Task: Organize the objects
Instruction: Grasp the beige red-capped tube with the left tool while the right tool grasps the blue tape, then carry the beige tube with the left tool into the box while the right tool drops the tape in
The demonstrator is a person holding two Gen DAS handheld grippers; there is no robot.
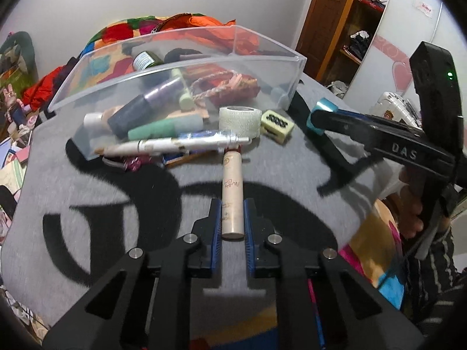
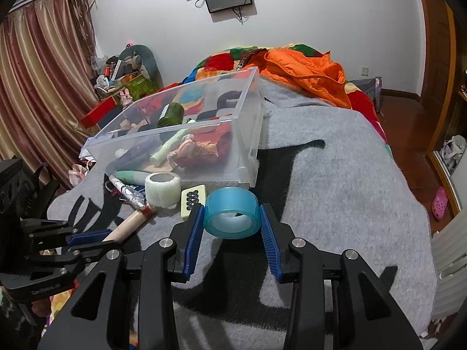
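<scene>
A clear plastic bin holding bottles and tubes lies on a grey blanket. My left gripper is shut on a beige tube, which also shows in the right wrist view. My right gripper is shut on a blue tape roll, held just in front of the bin; it shows in the left wrist view too. A white tape roll, a cream mahjong tile and a white pen lie before the bin.
An orange jacket and a colourful quilt lie behind the bin. Curtains hang at the left, a cluttered corner beside them. A wardrobe stands at the right. The grey blanket extends right of the bin.
</scene>
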